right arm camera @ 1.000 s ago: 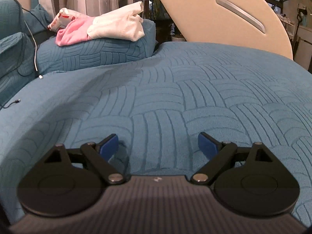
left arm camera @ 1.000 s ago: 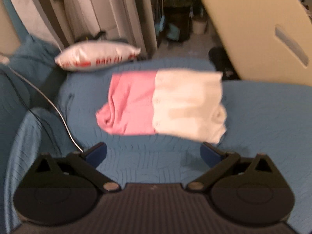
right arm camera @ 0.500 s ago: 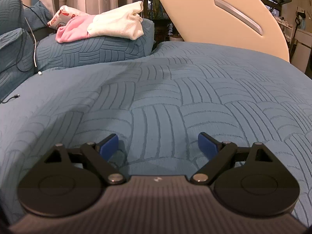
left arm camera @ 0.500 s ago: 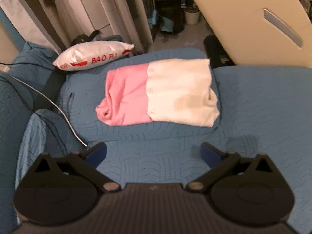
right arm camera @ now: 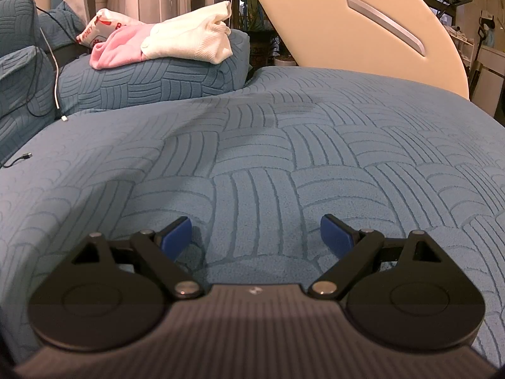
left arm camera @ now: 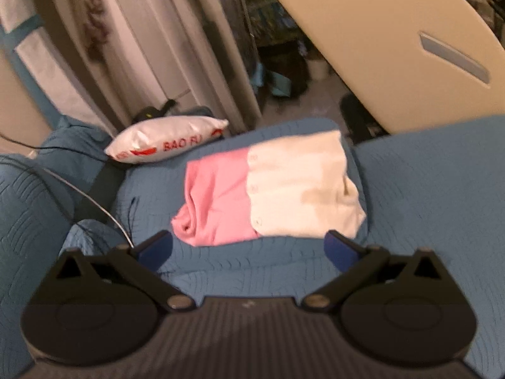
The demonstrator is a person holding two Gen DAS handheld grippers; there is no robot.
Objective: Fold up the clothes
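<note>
A folded pink and white garment (left arm camera: 268, 189) lies on a blue pillow (left arm camera: 284, 268). My left gripper (left arm camera: 247, 248) hovers open just in front of it, with nothing between its blue pads. In the right wrist view the same garment (right arm camera: 167, 42) sits far off at the upper left on the pillow (right arm camera: 151, 79). My right gripper (right arm camera: 255, 237) rests low over the blue quilted bedspread (right arm camera: 284, 158), open and empty.
A white bag with red lettering (left arm camera: 164, 142) lies behind the pillow. A white cable (right arm camera: 55, 75) and a black cable (right arm camera: 17, 159) trail at the left. A large beige panel (right arm camera: 347, 25) leans over the bed's far side. Curtains (left arm camera: 142, 47) hang behind.
The left gripper has moved in toward the garment, which now sits lower and closer to its pads. The right gripper has stayed still.
</note>
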